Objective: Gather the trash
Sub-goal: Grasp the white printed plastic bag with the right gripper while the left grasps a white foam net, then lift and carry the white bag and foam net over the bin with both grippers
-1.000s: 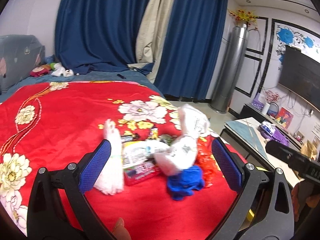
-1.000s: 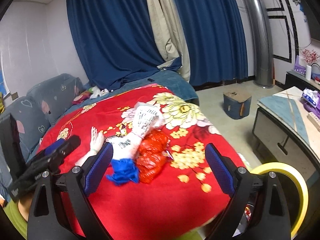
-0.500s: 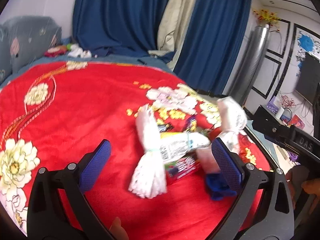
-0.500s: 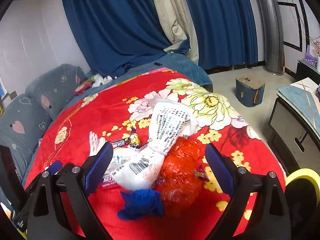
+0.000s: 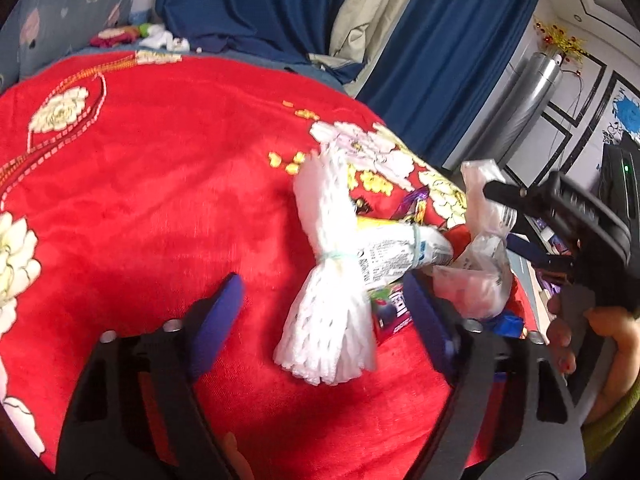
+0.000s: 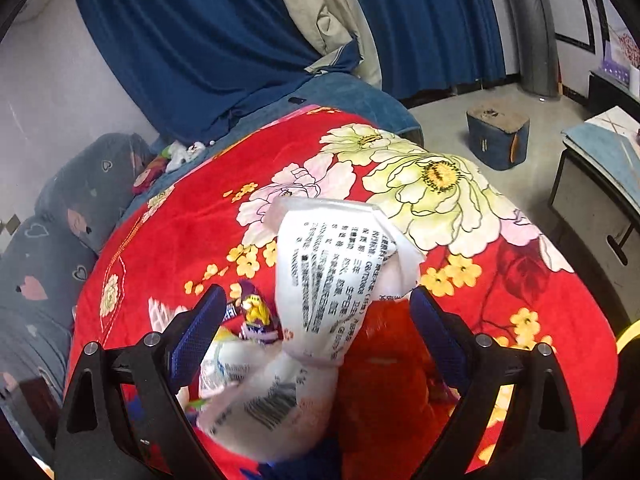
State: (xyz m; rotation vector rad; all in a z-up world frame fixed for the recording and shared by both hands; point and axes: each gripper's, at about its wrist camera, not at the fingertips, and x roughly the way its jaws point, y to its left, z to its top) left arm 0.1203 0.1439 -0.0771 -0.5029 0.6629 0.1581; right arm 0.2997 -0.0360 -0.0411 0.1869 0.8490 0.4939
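Note:
A pile of trash lies on a red flowered blanket (image 5: 168,184). In the left wrist view, my open left gripper (image 5: 320,312) straddles a tied bundle of white foam netting (image 5: 332,280); beside it lie a white printed wrapper (image 5: 400,252) and a red-purple packet (image 5: 390,308). In the right wrist view, my open right gripper (image 6: 316,332) straddles a white printed plastic bag (image 6: 320,288), with a crumpled red bag (image 6: 384,360) to the right and a purple candy wrapper (image 6: 256,312) to the left. The right gripper also shows in the left wrist view (image 5: 560,220), over the pile.
Grey cushions (image 6: 60,240) line the left. Blue curtains (image 6: 224,40) hang behind. A blue stool (image 6: 498,136) stands on the floor and a low cabinet (image 6: 600,184) stands at the right. A yellow rim (image 6: 628,332) shows at the right edge.
Both grippers have moved forward and down onto the trash pile. The left now straddles the foam netting, the right the white bag. Both jaws stay open.

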